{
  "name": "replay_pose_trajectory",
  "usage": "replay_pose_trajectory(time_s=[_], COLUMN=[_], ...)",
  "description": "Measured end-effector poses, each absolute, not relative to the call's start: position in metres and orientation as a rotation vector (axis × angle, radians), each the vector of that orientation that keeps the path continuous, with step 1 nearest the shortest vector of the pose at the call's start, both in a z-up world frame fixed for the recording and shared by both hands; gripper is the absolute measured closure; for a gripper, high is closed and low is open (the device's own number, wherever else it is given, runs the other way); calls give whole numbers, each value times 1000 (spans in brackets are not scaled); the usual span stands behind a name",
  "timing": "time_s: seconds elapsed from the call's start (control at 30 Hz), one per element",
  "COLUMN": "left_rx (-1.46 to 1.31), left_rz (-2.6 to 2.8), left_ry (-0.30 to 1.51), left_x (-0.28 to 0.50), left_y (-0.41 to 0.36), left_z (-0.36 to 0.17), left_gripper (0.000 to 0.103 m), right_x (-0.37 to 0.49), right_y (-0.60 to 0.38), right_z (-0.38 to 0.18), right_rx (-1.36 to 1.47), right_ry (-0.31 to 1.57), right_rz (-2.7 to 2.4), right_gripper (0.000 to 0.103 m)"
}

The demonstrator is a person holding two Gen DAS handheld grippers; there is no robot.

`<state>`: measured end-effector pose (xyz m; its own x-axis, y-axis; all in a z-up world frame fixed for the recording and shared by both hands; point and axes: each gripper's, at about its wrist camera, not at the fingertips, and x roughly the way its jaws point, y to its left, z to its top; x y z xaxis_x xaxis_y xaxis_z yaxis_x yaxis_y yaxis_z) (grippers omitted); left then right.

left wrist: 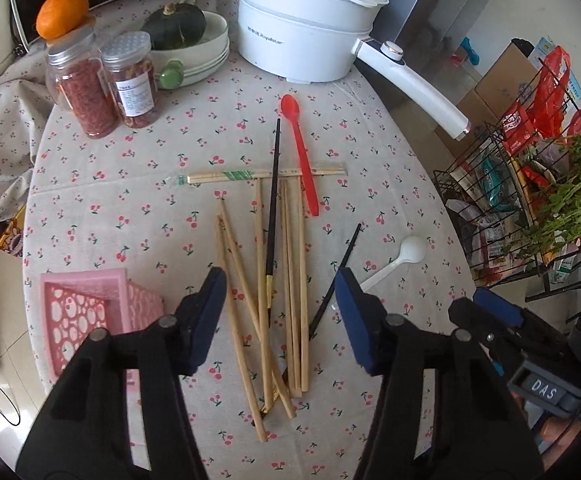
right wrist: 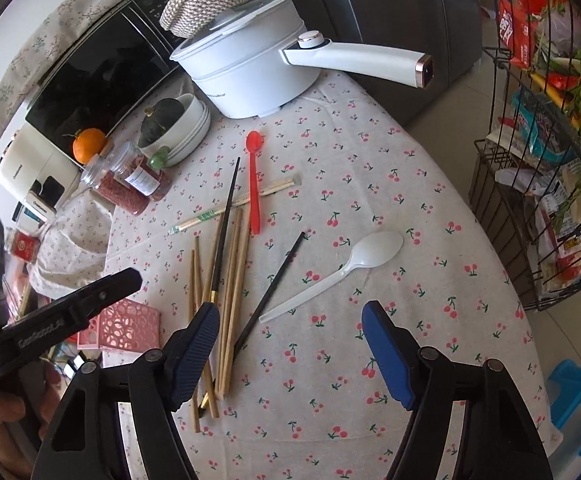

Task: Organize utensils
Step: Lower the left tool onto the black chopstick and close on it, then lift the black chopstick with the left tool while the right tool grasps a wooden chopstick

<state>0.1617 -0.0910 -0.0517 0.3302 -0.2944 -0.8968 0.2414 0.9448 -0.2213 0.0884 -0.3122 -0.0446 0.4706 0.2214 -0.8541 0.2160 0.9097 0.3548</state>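
In the left wrist view, the left gripper (left wrist: 280, 292) hangs with jaws spread wide and empty above the wooden chopsticks (left wrist: 264, 292) at frame centre; a pink basket (left wrist: 86, 312) sits lower left. In the right wrist view, the right gripper (right wrist: 290, 328) gapes empty too, with the white spoon (right wrist: 342, 268) right of centre and the red spoon (right wrist: 254, 184) above.

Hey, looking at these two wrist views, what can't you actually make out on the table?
- Pink basket: its inside is hidden in both views; the left gripper covers its near side in the left view.
- Wooden chopsticks: near ends hidden behind a right gripper finger, right view.
- Jar label: print too small, both views.
- Pot: contents hidden by its lid.
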Motion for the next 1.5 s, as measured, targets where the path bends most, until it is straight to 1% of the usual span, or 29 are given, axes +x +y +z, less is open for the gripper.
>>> replay_pose_trajectory(time_s=[0.03, 0.1, 0.13, 0.2, 0.27, 0.43, 0.67, 0.73, 0.83, 1.03, 1.17, 1.3, 1.4, 1.5], left_rx=[-58, -67, -72, -80, -83, -46, 41, 56, 77, 34, -15, -53, -40, -78], left_rz=[-350, -350, -350, -348, -345, -303, -223, -209, -214, -312, -364, -383, -375, -383], left_ry=[1195, 1202, 1209, 1224, 1232, 1242, 1271, 1267, 1229, 1125, 1018, 922, 851, 767], left_x=[170, 187, 195, 211, 226, 250, 266, 268, 262, 223, 188, 158, 133, 107], left_y=[-95, -103, -107, -114, -121, -135, -147, -145, -144, -125, -97, -68, -53, -30], left_z=[-58, -72, -78, -91, -102, -121, -141, -144, -138, -85, -44, -13, 2, 21], left_gripper=[56, 71, 74, 87, 91, 91, 91, 95, 96, 96, 97, 97, 97, 97], right_x=[90, 94, 96, 99, 101, 104, 105, 106, 108, 113, 116, 123, 129, 135], right_y=[-313, -315, -317, -321, -327, -340, -340, -339, -339, -331, -321, -307, -295, -278], right_z=[-48, -54, -56, -62, -65, -72, -71, -72, -75, -80, -80, -83, -87, -88], right_rx=[452, 450, 451, 460, 474, 514, 502, 499, 503, 505, 499, 487, 496, 502], right_ry=[1098, 1110, 1118, 1131, 1139, 1156, 1158, 1164, 1173, 1187, 1186, 1195, 1210, 1213], right_rz=[5, 6, 2, 0, -10, -24, -24, -27, -35, -32, -20, -5, 24, 63], right_gripper=[28, 28, 28, 28, 28, 28, 28, 28, 28, 28, 28, 28, 34, 46])
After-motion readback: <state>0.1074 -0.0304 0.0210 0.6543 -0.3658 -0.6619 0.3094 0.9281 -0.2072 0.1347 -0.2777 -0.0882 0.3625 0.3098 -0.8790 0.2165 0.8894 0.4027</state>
